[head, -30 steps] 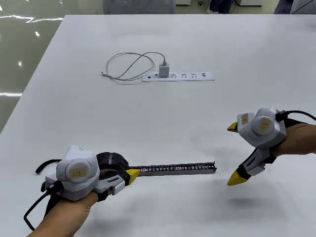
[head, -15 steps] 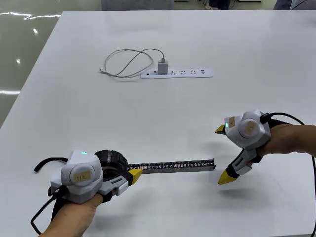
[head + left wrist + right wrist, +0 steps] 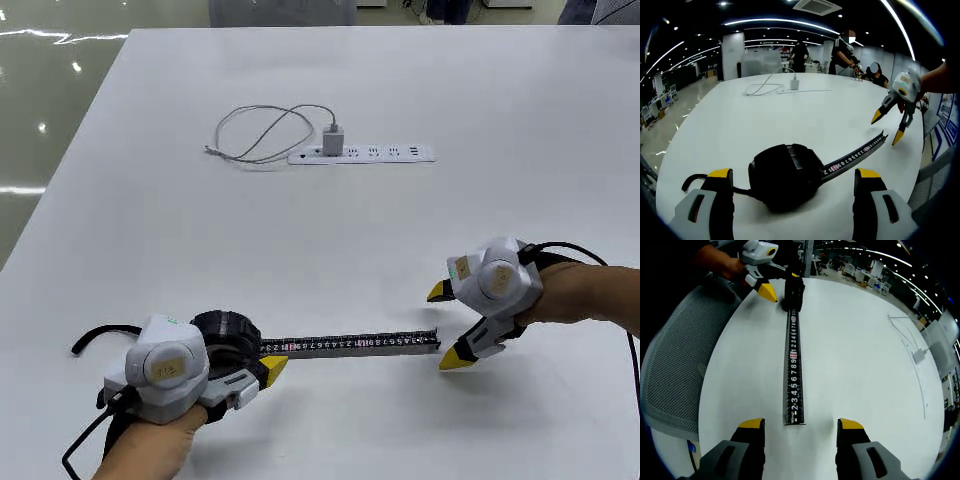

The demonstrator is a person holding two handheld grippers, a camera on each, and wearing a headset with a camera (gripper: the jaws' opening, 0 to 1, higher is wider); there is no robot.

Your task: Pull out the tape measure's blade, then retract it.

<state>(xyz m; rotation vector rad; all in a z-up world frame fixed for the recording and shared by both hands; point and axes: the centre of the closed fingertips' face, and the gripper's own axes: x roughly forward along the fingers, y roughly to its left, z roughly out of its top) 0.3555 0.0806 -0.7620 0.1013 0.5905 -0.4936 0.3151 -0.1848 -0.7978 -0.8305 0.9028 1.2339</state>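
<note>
Left gripper (image 3: 794, 175): unclenched, jaws straddling tape measure case (image 3: 228, 330), gap each side.
Right gripper (image 3: 801, 426): spread wide, empty, at blade's end away from case.
Blade (image 3: 350, 344): out flat on table (image 3: 400, 230), running straight from case to right gripper.
Blade tip (image 3: 794, 421): between right jaws, just ahead, not touching.
Key relation: long axis in line with right gripper; right nearer tip, left nearer case.

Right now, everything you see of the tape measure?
The tape measure has a round black case with a black strap, lying on the white table. Its dark numbered blade lies flat, pulled out toward the right gripper, whose open jaws flank its tip. The open jaws of the left gripper flank the case without touching.
</note>
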